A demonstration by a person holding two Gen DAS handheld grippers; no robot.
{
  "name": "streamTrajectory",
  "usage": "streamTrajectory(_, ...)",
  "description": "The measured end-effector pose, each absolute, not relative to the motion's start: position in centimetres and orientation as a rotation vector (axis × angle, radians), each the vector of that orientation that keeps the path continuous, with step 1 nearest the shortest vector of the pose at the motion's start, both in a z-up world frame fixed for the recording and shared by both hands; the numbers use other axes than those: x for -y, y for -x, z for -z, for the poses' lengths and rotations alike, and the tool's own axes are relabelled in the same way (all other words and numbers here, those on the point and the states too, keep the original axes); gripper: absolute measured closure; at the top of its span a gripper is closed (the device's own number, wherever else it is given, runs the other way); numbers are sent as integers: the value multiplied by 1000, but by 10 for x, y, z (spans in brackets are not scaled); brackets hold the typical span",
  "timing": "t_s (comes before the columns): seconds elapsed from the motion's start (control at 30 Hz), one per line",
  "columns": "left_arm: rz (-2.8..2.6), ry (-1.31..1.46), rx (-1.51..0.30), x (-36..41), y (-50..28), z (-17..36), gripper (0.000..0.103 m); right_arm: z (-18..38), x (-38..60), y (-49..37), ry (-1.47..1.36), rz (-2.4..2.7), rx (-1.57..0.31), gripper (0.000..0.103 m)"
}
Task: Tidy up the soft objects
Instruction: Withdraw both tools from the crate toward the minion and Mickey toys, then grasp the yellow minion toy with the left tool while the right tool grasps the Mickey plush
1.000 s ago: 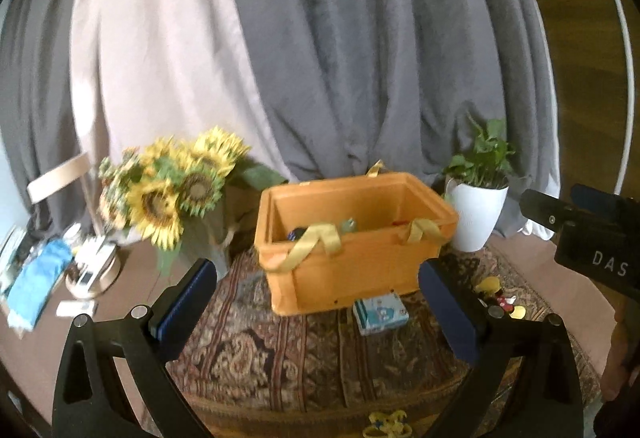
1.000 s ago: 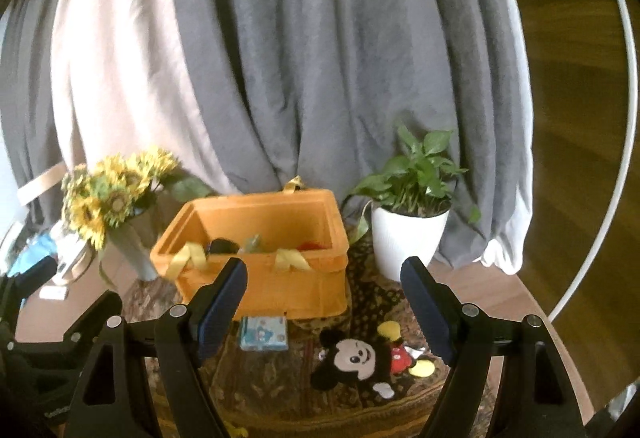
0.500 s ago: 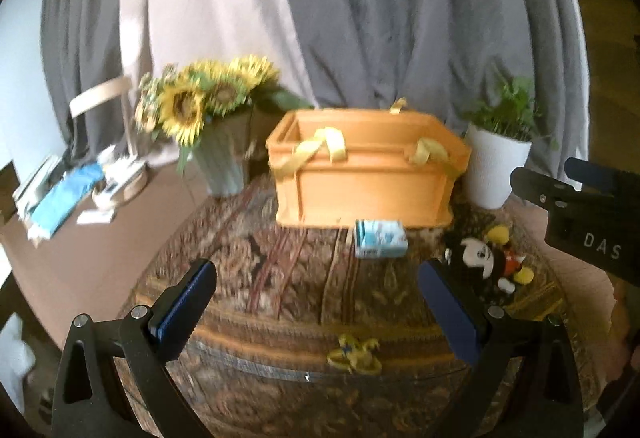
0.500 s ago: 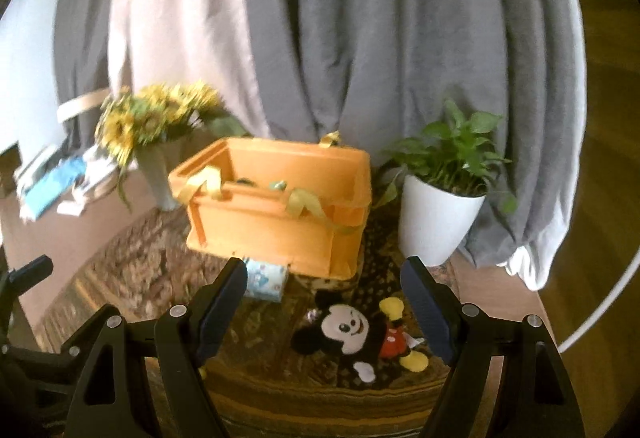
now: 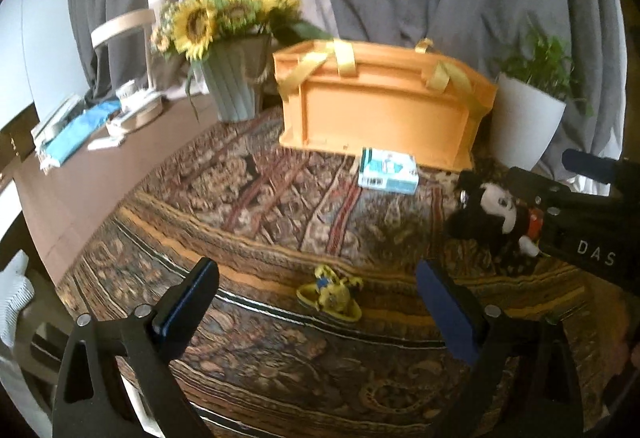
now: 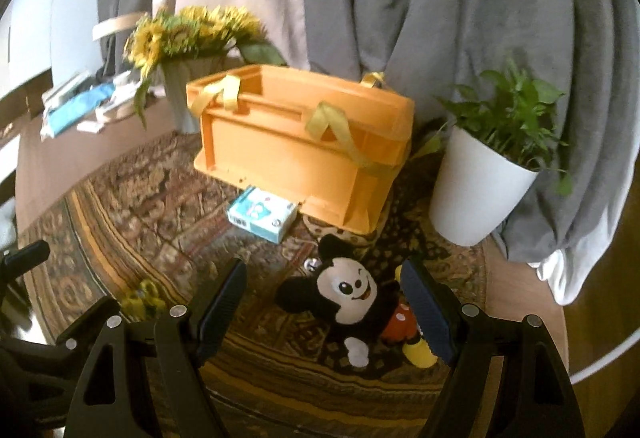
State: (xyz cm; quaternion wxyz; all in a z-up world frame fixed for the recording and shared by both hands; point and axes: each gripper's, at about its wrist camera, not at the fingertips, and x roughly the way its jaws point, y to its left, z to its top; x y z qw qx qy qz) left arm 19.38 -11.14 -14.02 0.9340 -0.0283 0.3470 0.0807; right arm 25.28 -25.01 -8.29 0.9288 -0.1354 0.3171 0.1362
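Both grippers are coming down toward the rug (image 5: pixel 248 206). Left gripper (image 5: pixel 316 302), jaws closing a little, is framing what is maybe a yellow toy (image 5: pixel 330 296); right gripper (image 6: pixel 324 302) is gaping around the mouse doll (image 6: pixel 352 302), at six o'clock from the orange box (image 6: pixel 296 142).

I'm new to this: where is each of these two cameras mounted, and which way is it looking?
Left wrist view: sits on the left gripper, looking forward and down over the patterned rug at a small yellow toy; its own two fingers show, jaws closing on nothing, with the right gripper at the right edge.
Right wrist view: sits on the right gripper, looking down at the mouse plush between its open fingers.
Both show the orange crate, blue-white box, sunflowers and potted plant.
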Motion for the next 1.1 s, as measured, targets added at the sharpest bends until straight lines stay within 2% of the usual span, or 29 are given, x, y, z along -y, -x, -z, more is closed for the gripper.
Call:
streamTrajectory(0.33,-226,61,-780,119,-215,178,10,124,252,-276,371,-322,-692,23)
streamTrajectory(0.77,-241,40,-809,125,-235,198,13,157,251,-302,473,-322,-741,23)
streamTrajectory(0.97,-234,93,-853,117,-240,208,24,167,249,-314,466,-326,-763,23)
streamTrajectory(1.1,-228,106,-854,114,-239,210,35,171,244,-317,474,-328,-757,23)
